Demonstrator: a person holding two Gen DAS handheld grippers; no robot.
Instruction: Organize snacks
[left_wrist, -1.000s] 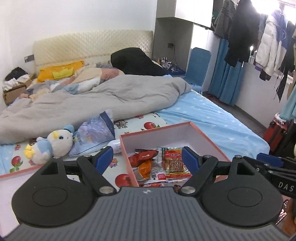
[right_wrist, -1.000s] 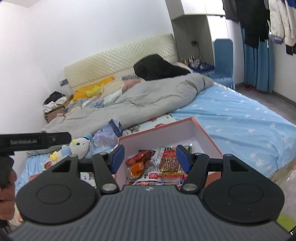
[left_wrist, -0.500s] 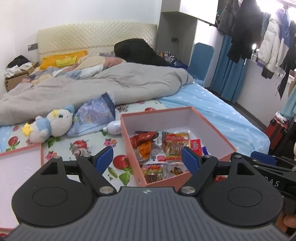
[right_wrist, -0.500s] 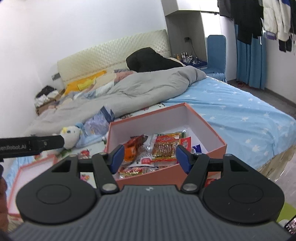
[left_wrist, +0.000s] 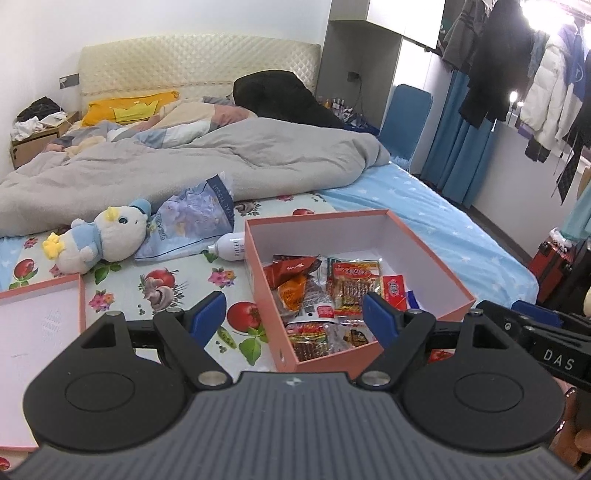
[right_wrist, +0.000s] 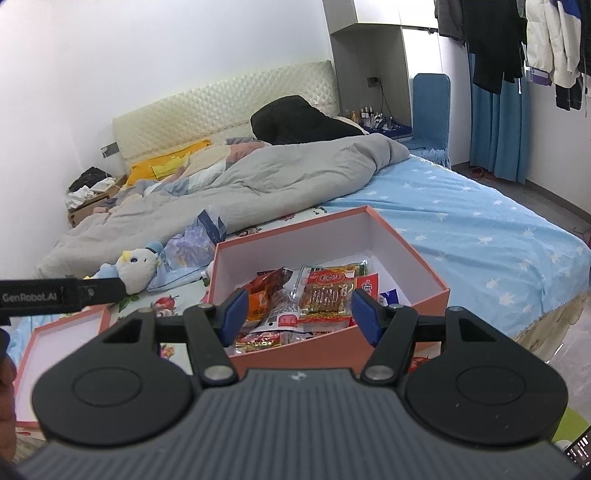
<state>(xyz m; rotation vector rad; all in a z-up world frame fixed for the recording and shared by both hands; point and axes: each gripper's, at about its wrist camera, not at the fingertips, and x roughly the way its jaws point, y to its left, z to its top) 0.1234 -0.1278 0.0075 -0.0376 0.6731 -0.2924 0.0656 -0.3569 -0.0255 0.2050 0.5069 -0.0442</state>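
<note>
A salmon-pink box (left_wrist: 436, 254) (right_wrist: 406, 254) lies open on the bed, and several snack packets (left_wrist: 332, 291) (right_wrist: 314, 299) are heaped in its near half. My left gripper (left_wrist: 294, 315) hovers open over the box's near left corner, nothing between its blue pads. Just above the box's near wall, my right gripper (right_wrist: 298, 314) is open too, empty, with the packets seen between its fingers. The box's lid (left_wrist: 40, 325) (right_wrist: 48, 354) lies upturned at the left. Parts of each gripper show at the edge of the other's view.
A plush duck (left_wrist: 99, 236), a blue tissue pack (left_wrist: 195, 221) and a small white bottle (left_wrist: 231, 247) lie left of the box on a fruit-print sheet. A grey duvet (left_wrist: 184, 166) covers the bed's far part. Clothes hang at the right; a red suitcase (left_wrist: 554, 258) stands there.
Both grippers have sunk and tipped down toward the box, so more of its inside and the packets shows. Their jaws have kept the same width.
</note>
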